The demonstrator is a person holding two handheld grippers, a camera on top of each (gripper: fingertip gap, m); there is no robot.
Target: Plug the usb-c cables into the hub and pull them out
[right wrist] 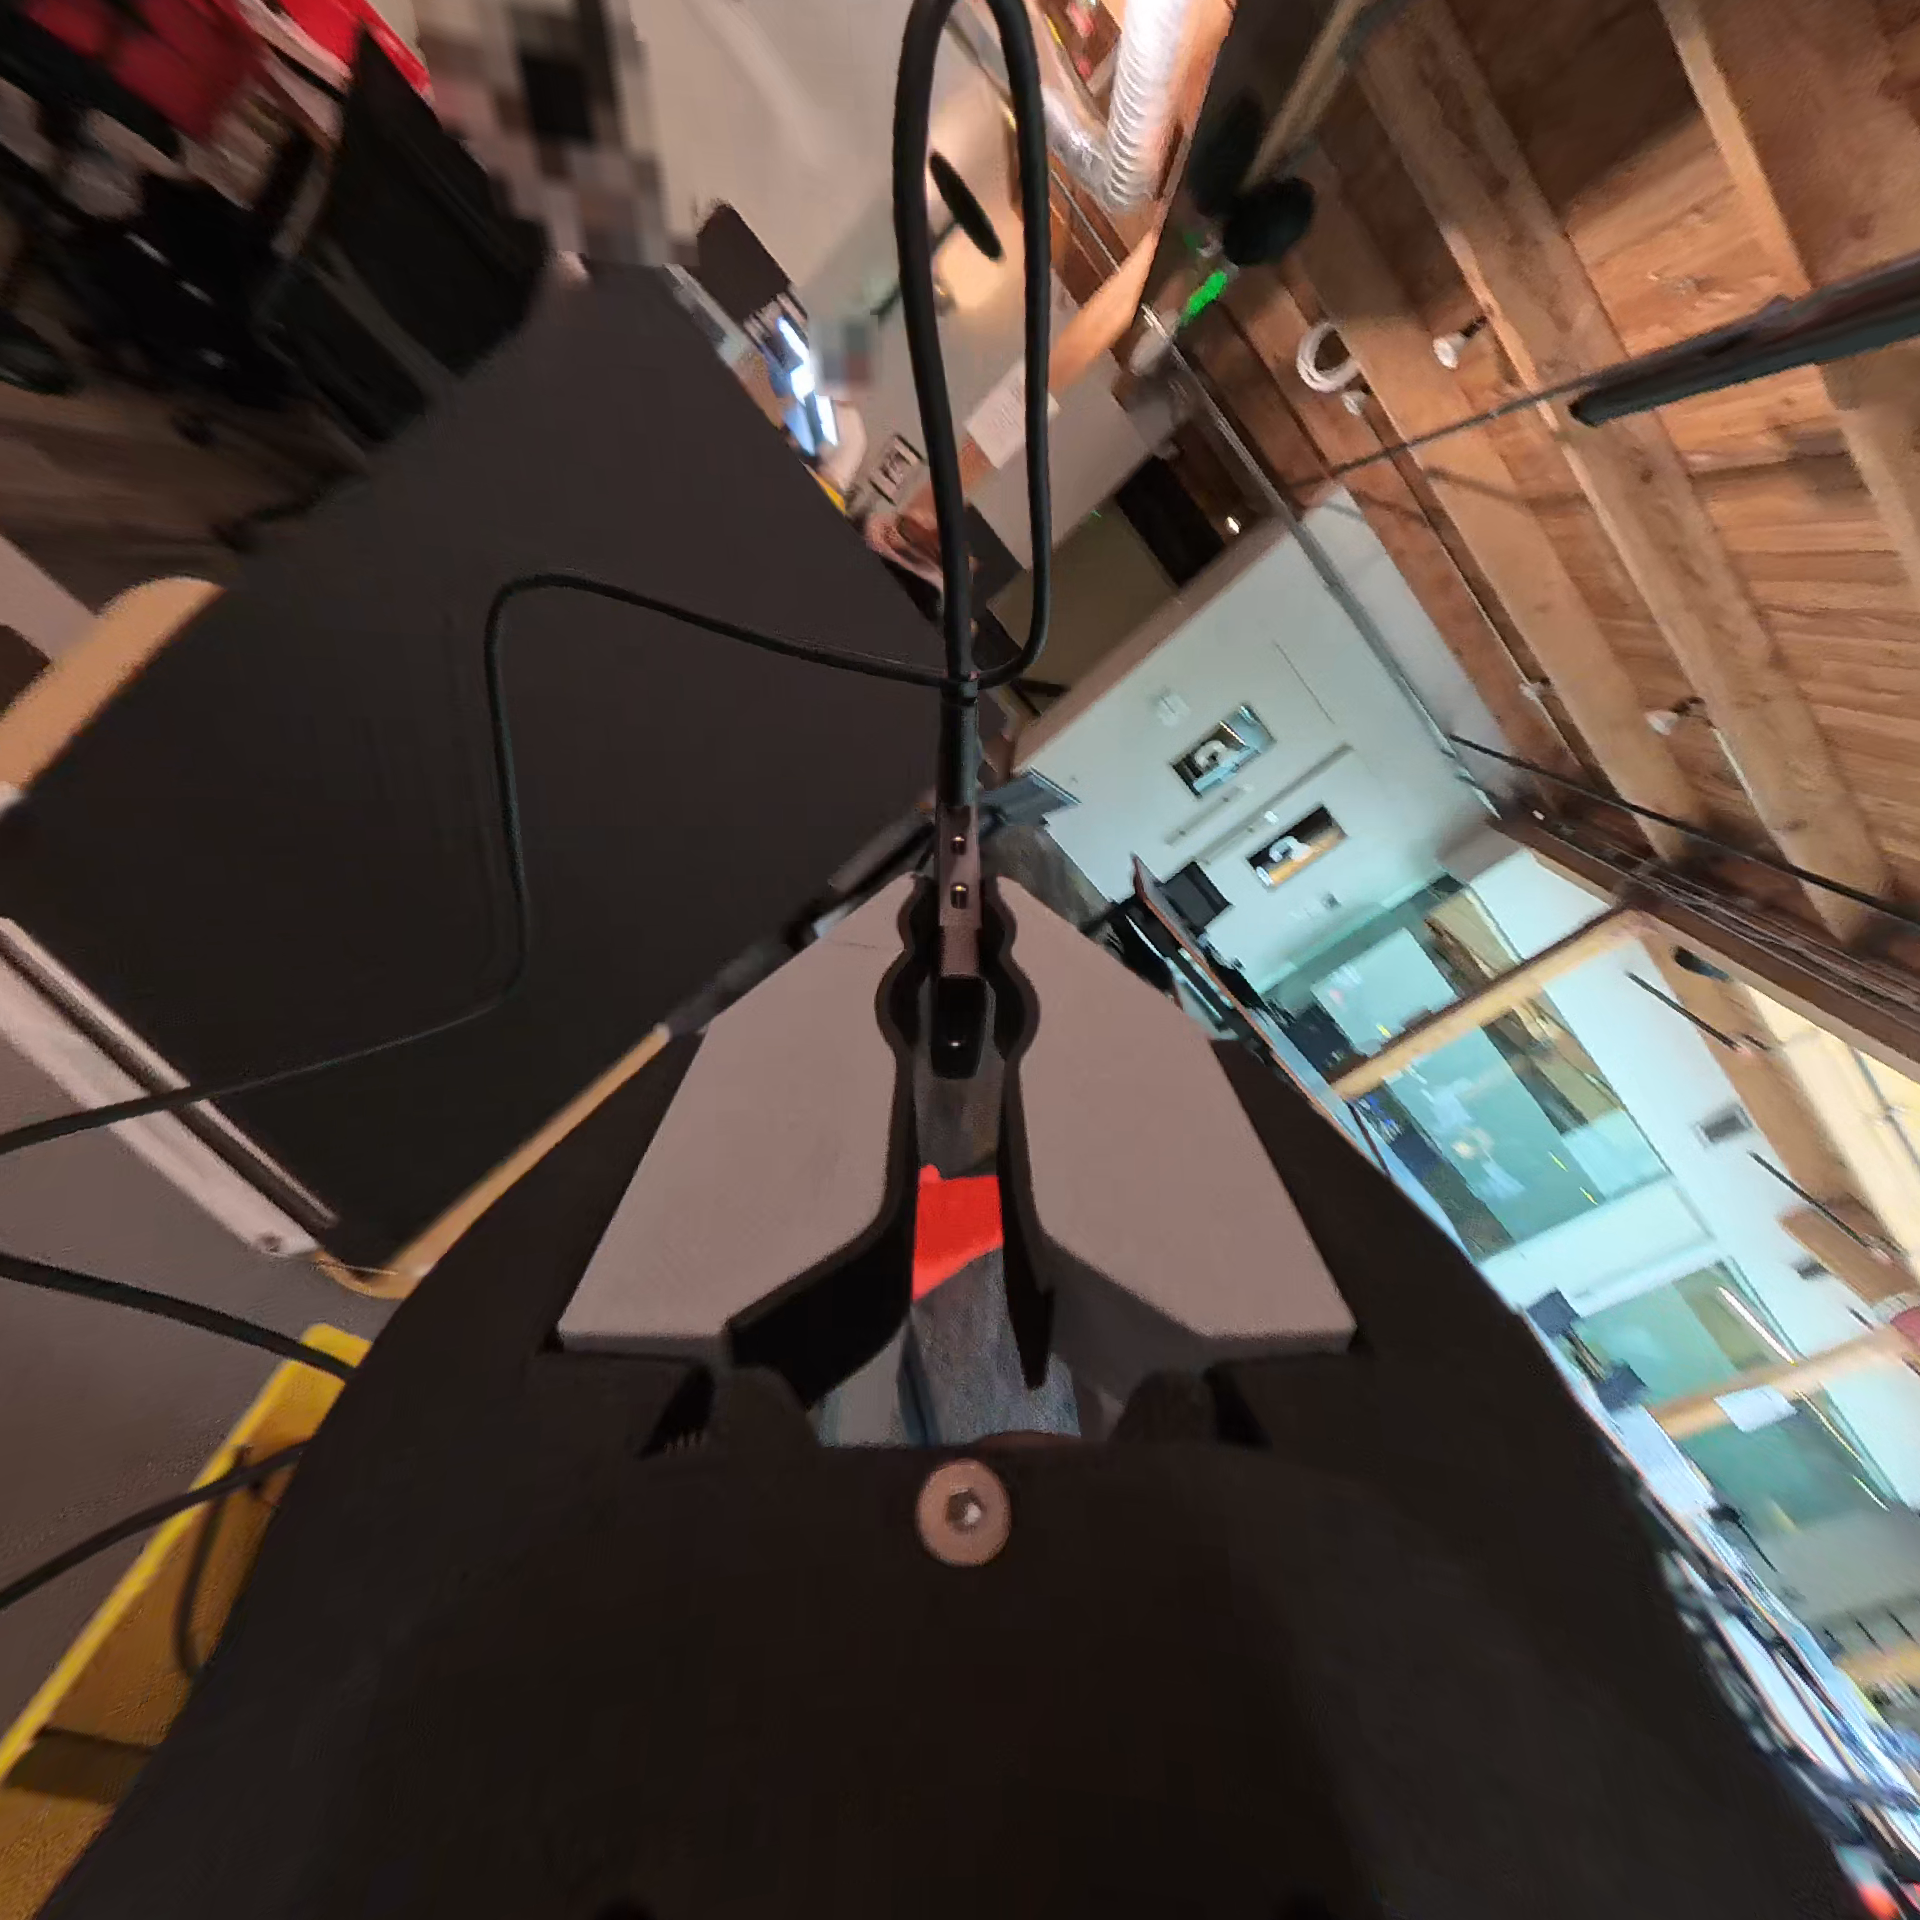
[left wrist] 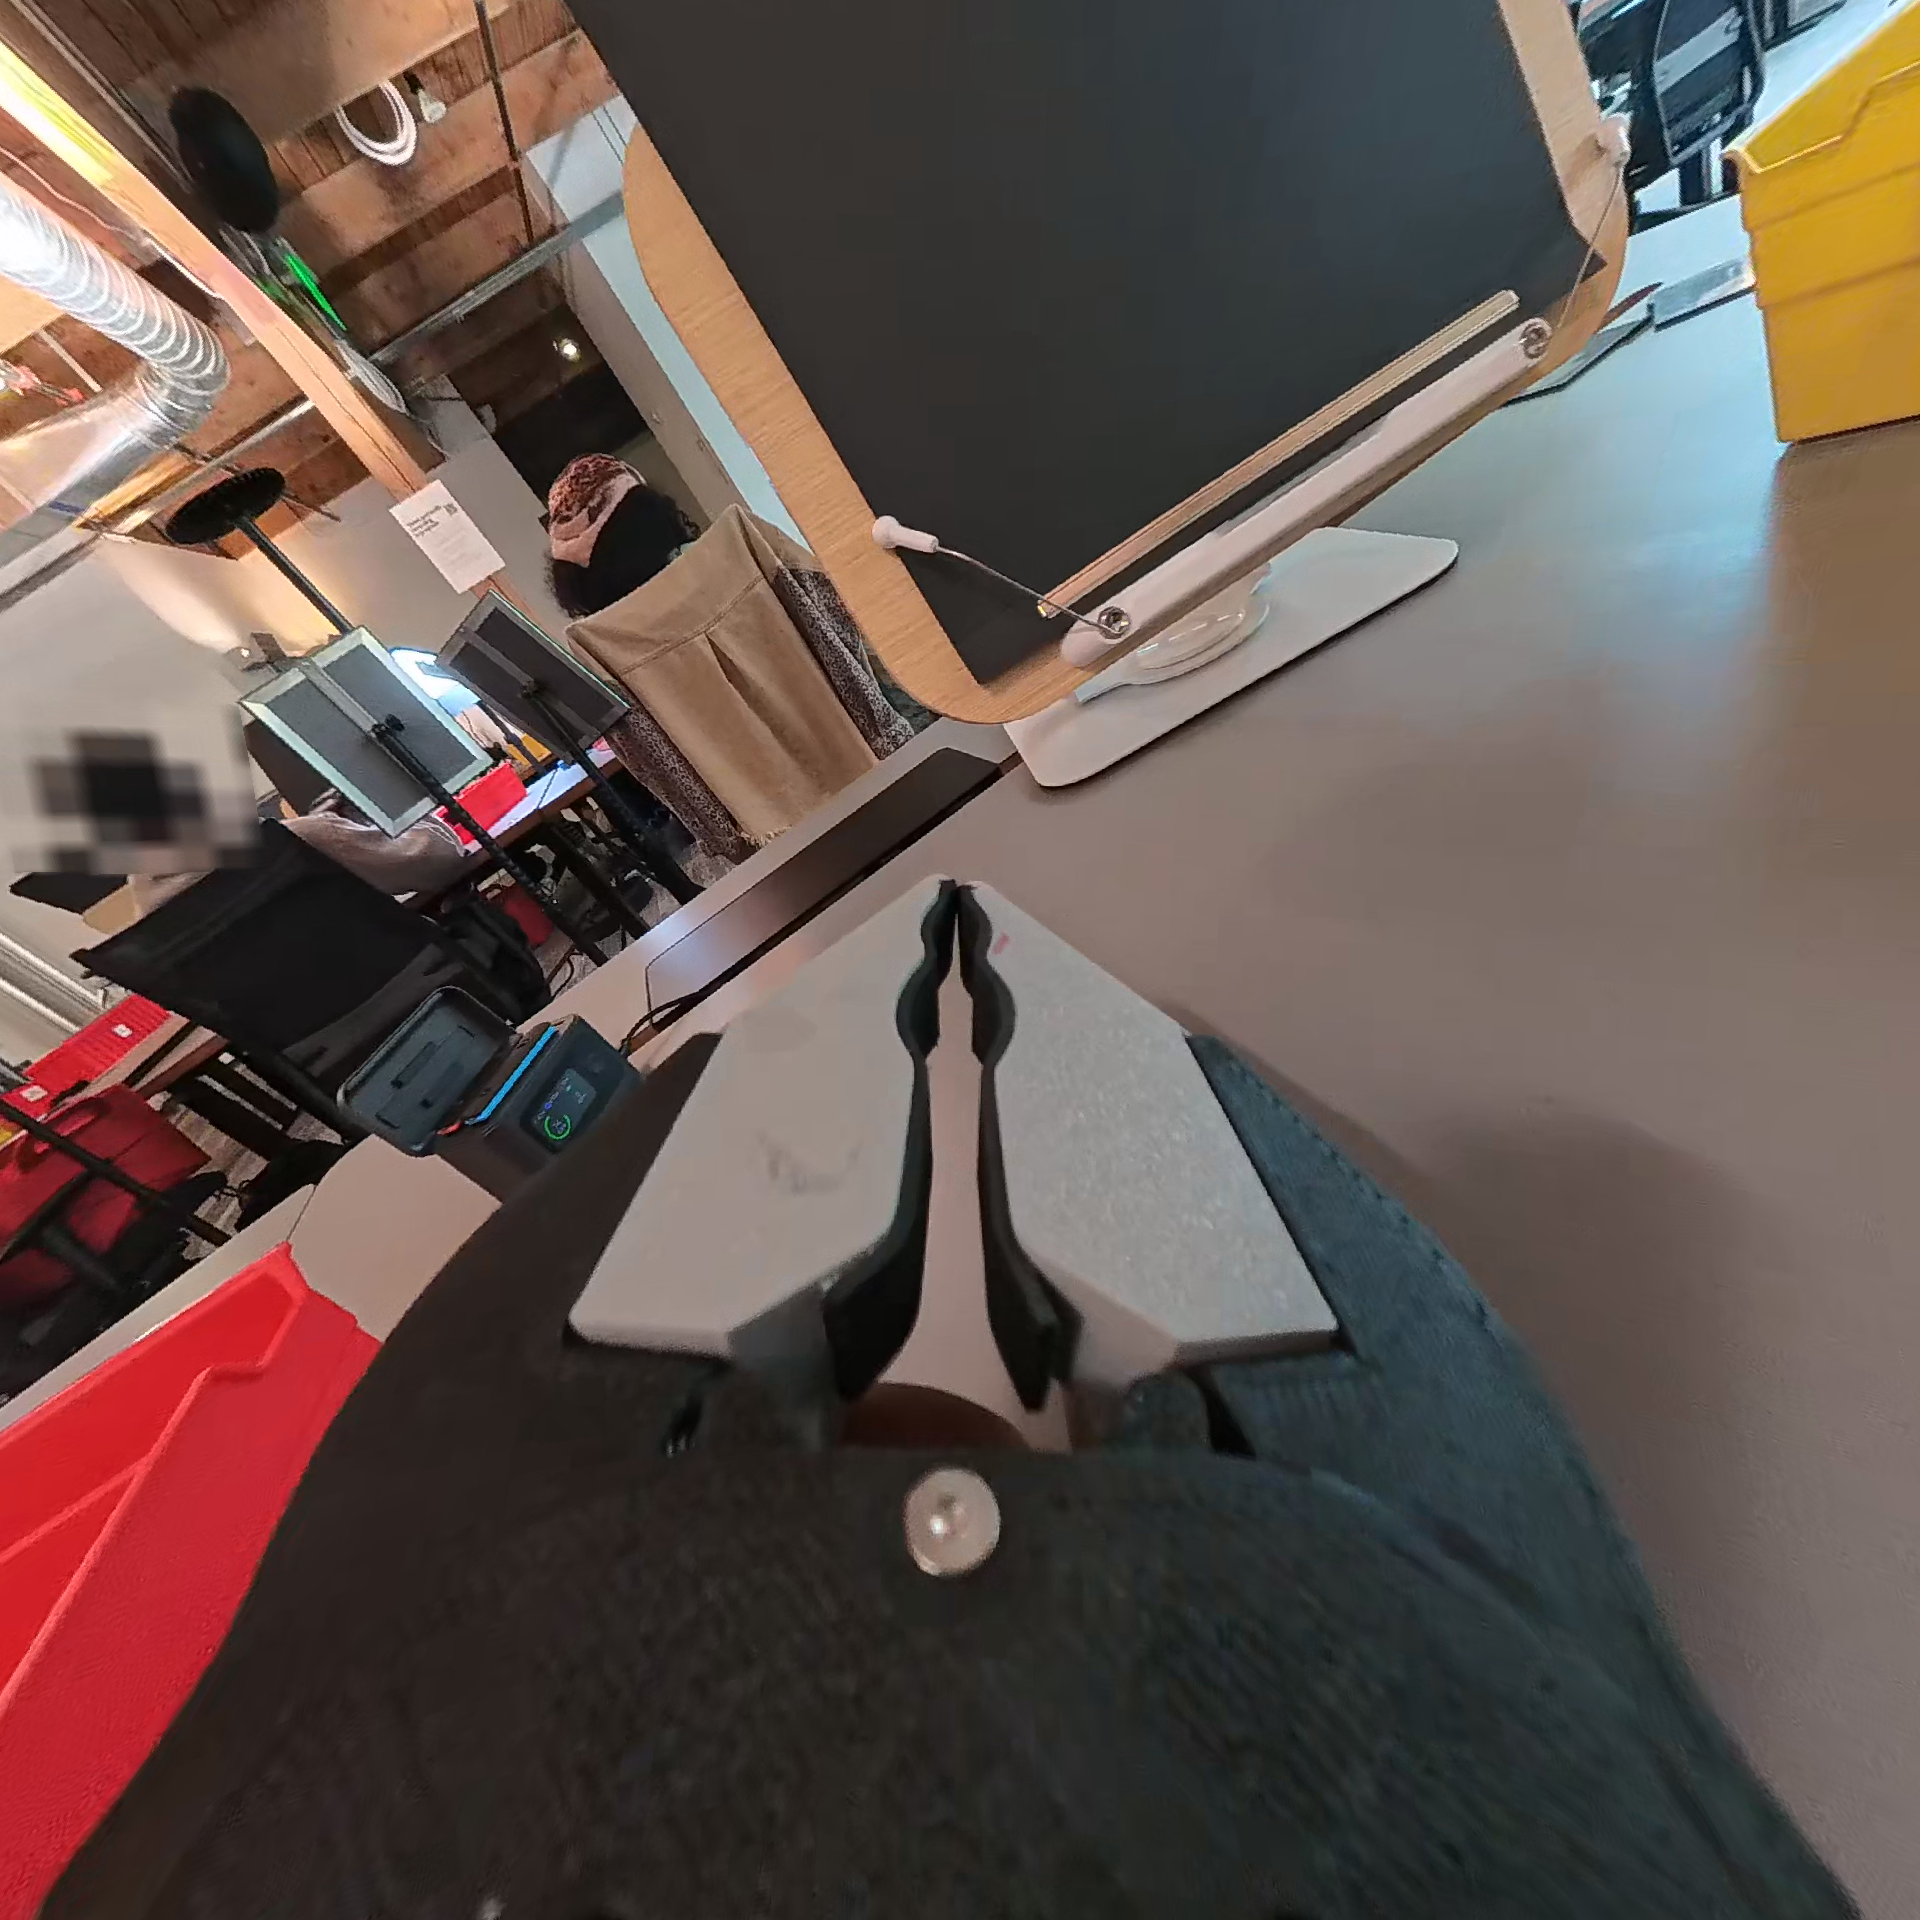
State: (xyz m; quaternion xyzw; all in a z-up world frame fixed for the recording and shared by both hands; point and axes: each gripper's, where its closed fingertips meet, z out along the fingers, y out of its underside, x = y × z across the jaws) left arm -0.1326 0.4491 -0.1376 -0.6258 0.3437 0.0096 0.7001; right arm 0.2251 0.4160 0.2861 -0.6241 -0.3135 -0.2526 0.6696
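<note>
Right wrist view is where the action is: our right gripper (right wrist: 961, 914) is pinching the usb-c cable (right wrist: 925, 312) by its plug (right wrist: 958, 894), jaws clamped on the little metal-and-black connector body, which is sitting right at the fingertips. The cord is heading off toward 12 o'clock, looping over at the top edge and coming back down, with a thinner strand swinging out toward 9 o'clock across the black board (right wrist: 416, 675). Everything's tilted and a bit smeared, so we're guessing the gripper is up in the air. We aren't seeing the hub in either view, so we can't say how close the plug is to a port.

Over on the left wrist view, our left gripper (left wrist: 958, 904) is pointing along the grey-brown table (left wrist: 1455, 935) with its jaws pressed together on nothing. The yellow bin (left wrist: 1829, 260) is sitting up at 2 o'clock and the red bin (left wrist: 156, 1455) down at 8 o'clock.

Handling-wise, we're figuring the cable is light and floppy, so the cord will be dragging and twisting wherever it wants. The rigid plug housing is the only sane place to grip, and it's small and probably slick. We're thinking a crooked push could bend the tip.
</note>
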